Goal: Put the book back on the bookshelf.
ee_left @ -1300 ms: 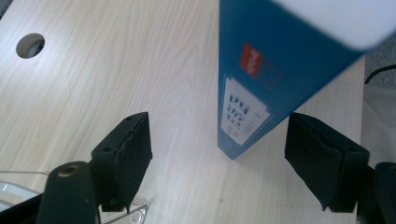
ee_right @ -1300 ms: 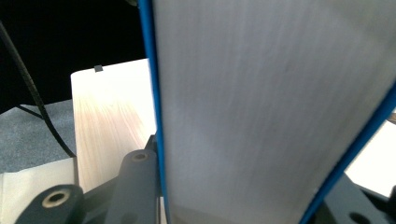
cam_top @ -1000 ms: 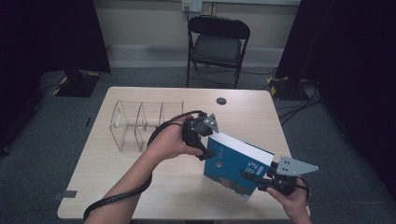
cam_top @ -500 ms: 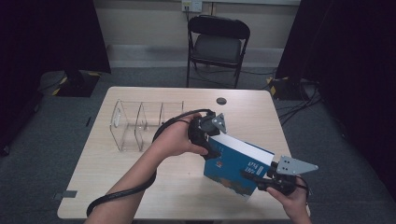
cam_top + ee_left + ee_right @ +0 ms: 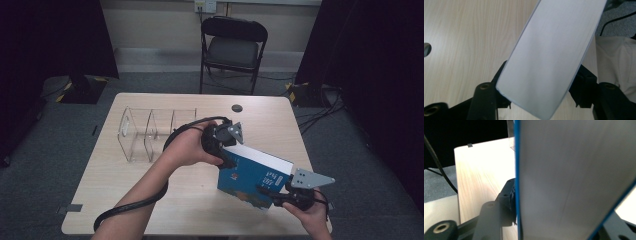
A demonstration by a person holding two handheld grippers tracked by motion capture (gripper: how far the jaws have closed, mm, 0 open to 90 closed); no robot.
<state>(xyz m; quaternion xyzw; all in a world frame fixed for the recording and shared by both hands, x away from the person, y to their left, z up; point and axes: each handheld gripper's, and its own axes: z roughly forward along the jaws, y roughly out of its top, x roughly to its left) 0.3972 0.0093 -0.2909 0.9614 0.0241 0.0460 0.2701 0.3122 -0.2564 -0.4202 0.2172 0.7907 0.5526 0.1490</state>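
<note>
- Two grippers hold one blue book (image 5: 252,176) between them, lifted and tilted above the right half of the table (image 5: 150,200).
- Left gripper (image 5: 223,156) has its jaws closed on the book's upper-left corner; in the left gripper view the white page edges (image 5: 551,57) sit between both black jaws.
- Right gripper (image 5: 274,194) clamps the lower-right corner, the blue cover edge (image 5: 517,170) pressed against one jaw.
- White lettering marks the cover, too small to read.
- Light wood tabletop, a round cable hole (image 5: 237,108) near its far edge.
- Clear acrylic divider rack (image 5: 150,132) stands just left of the left hand.
- Black folding chair (image 5: 232,45) behind the table; grey carpet, dark curtains at both sides.
</note>
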